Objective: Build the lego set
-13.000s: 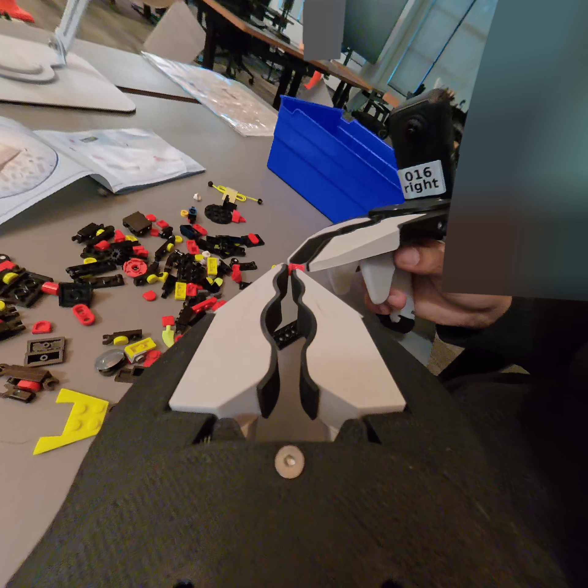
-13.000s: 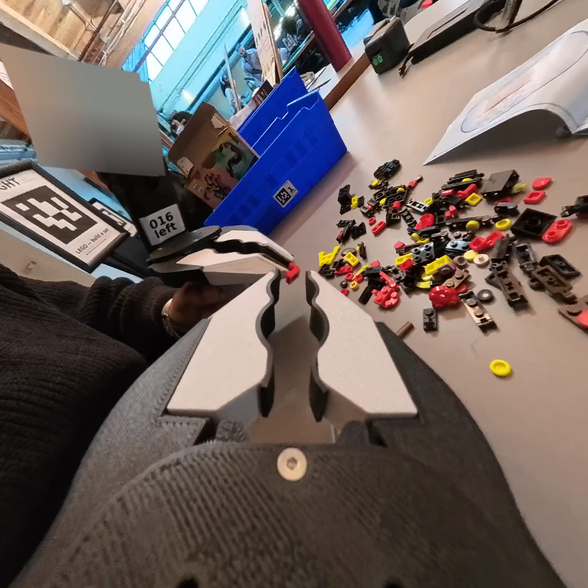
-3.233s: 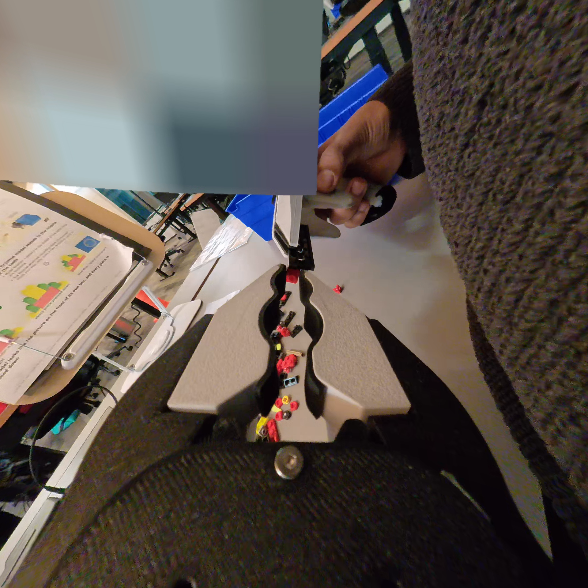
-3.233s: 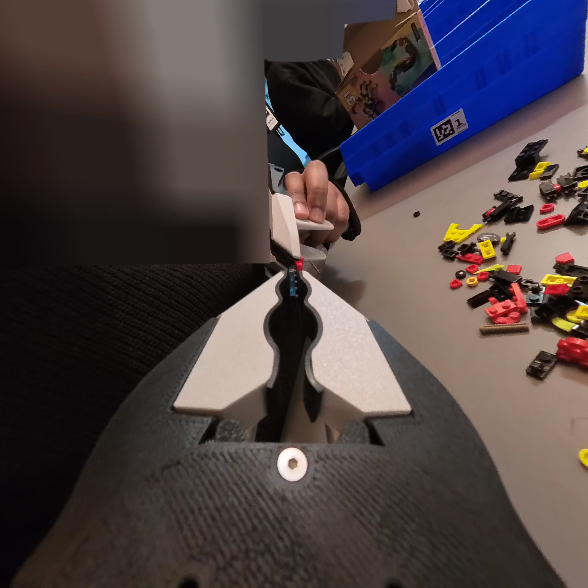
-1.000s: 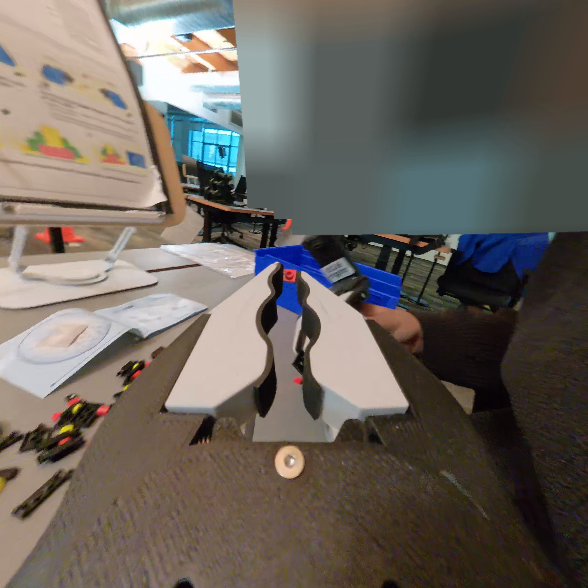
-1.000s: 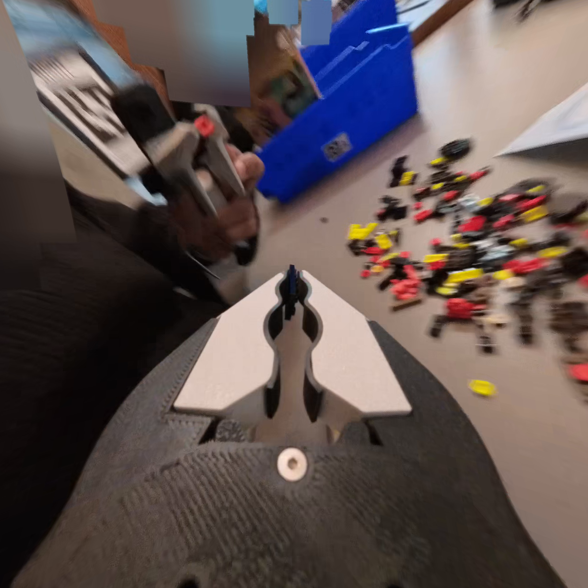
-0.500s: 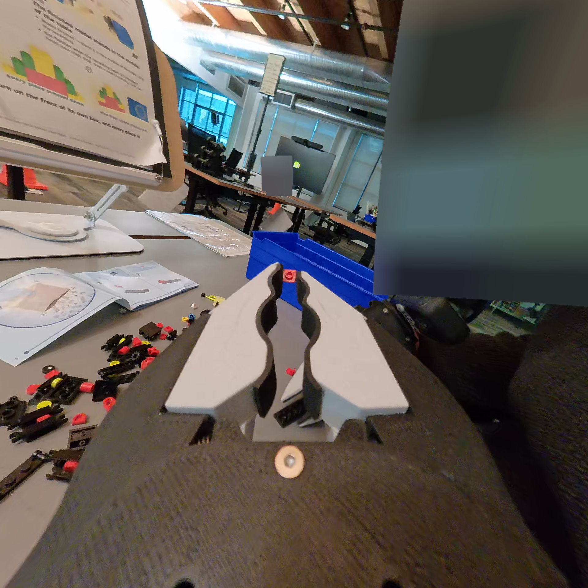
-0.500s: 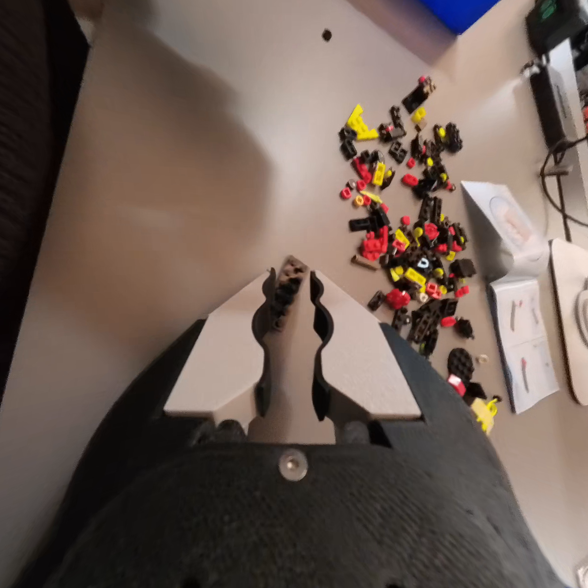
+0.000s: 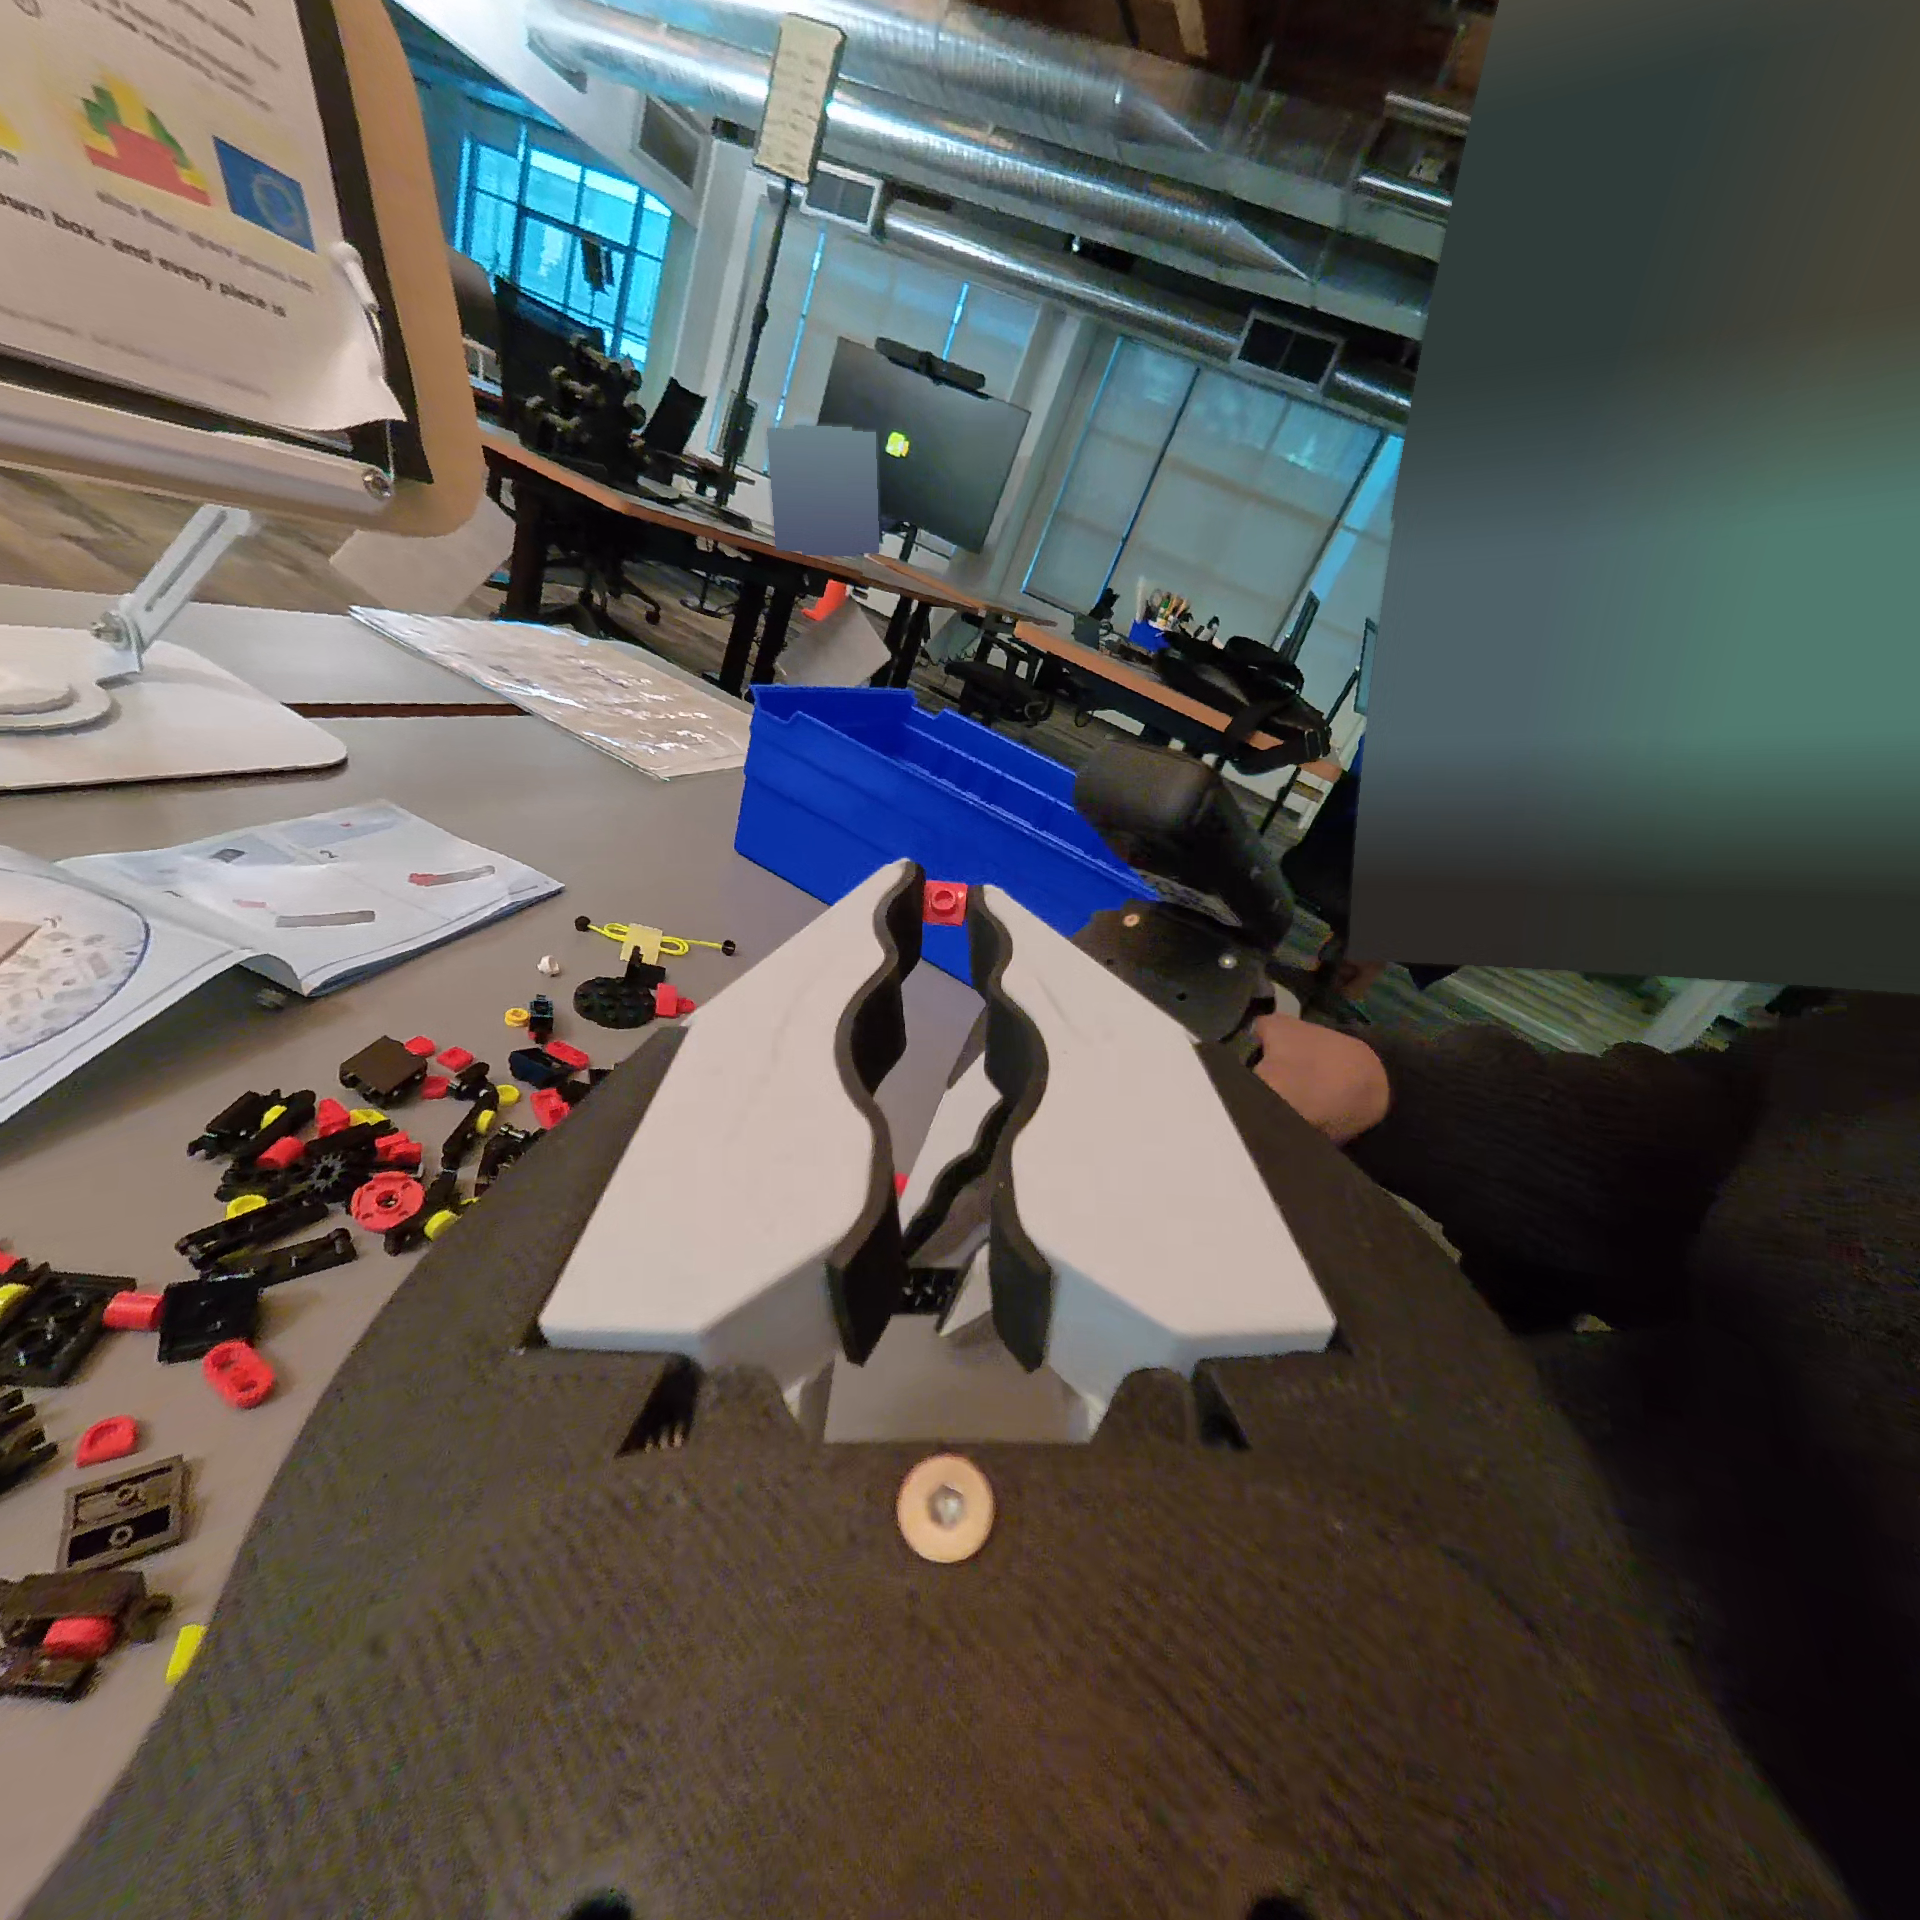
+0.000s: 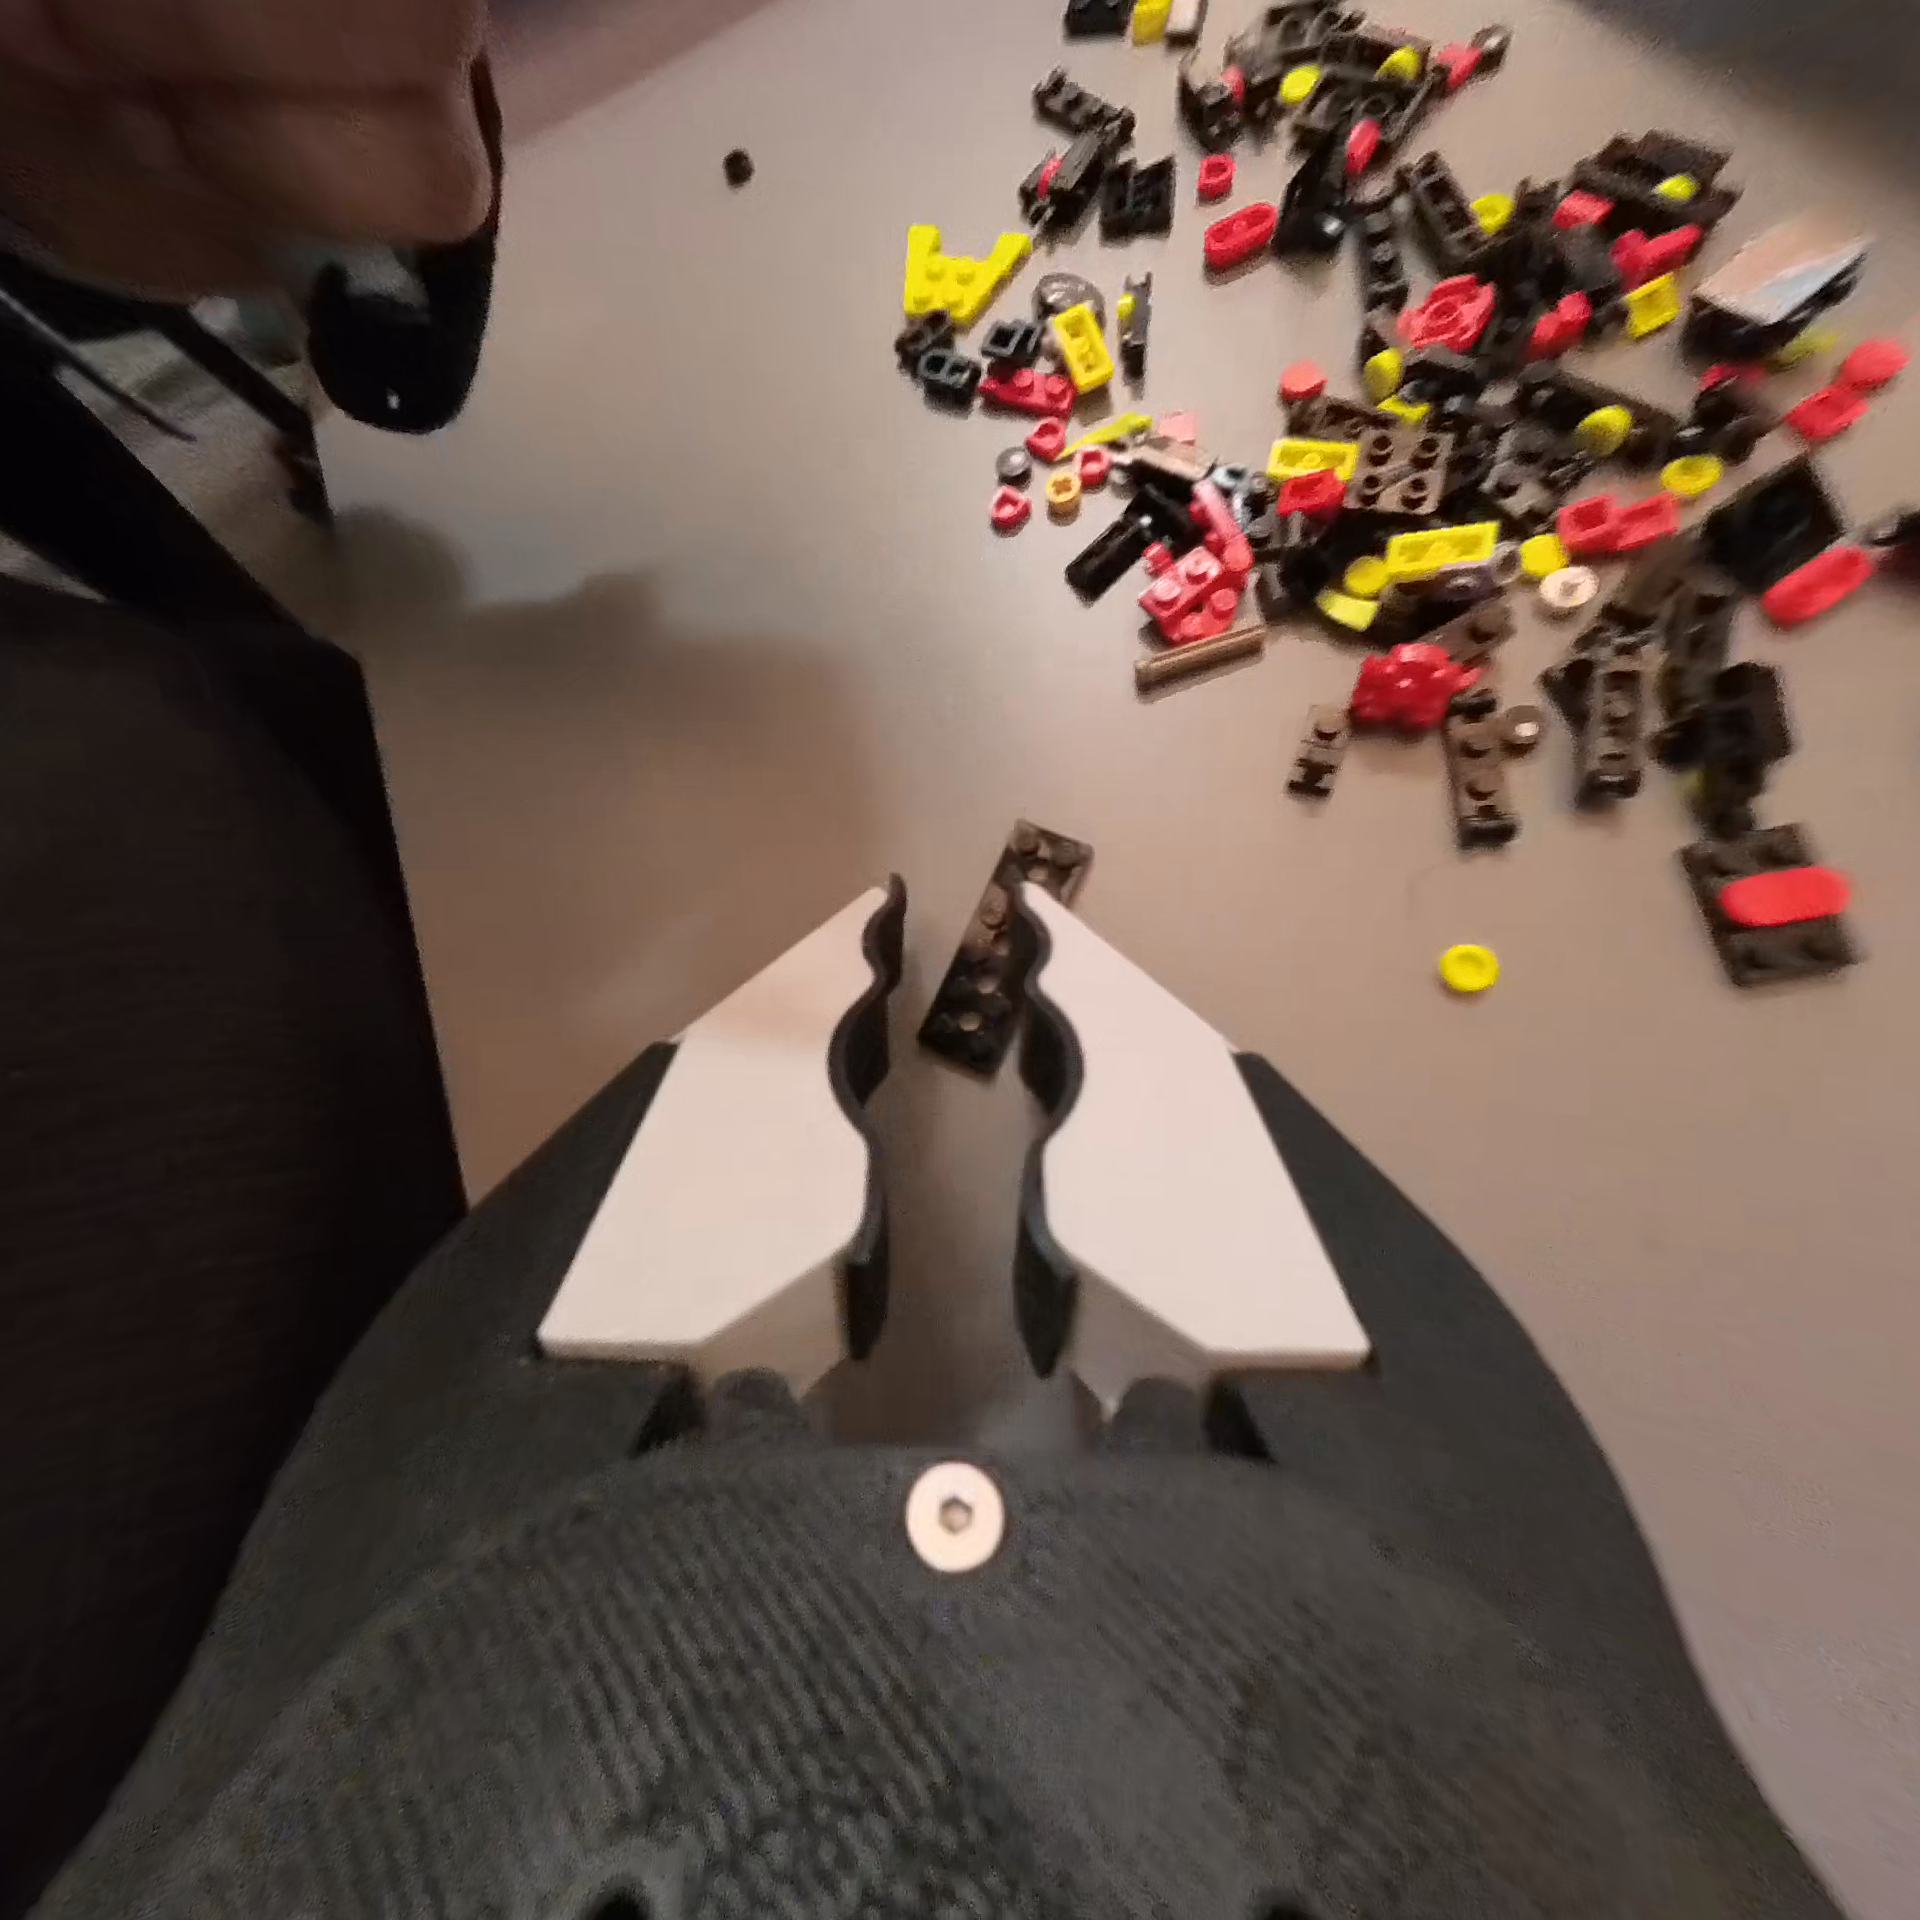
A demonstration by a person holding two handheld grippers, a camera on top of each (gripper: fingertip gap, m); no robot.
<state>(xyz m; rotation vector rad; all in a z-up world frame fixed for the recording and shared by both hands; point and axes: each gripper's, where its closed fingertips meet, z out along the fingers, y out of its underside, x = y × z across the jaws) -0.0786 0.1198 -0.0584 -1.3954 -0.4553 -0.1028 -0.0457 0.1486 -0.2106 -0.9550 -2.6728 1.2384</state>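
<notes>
My left gripper (image 9: 943, 883) is shut on a small red piece (image 9: 943, 902) at its fingertips and holds it above the table. My right gripper (image 10: 958, 899) points down at the grey table (image 10: 675, 727) with its jaws apart. A long black studded plate (image 10: 997, 956) lies between them, against the right finger. In the left wrist view the right gripper's fingers (image 9: 961, 1153) and the black plate (image 9: 928, 1288) show low through the gap. The loose red, yellow and black pieces (image 10: 1455, 468) lie spread to the right, and also show in the left wrist view (image 9: 343, 1174).
A blue bin (image 9: 914, 790) stands behind the pile. An open instruction booklet (image 9: 260, 904) and a white stand with a printed sheet (image 9: 156, 312) are at the left. A person's hand (image 10: 229, 125) is at the top left of the right wrist view. My right fingertips sit around 15 centimeters from my left ones.
The right gripper's jaws have widened, and the black plate now rests against the right finger instead of the left. The left gripper still holds the red piece, almost unmoved.
</notes>
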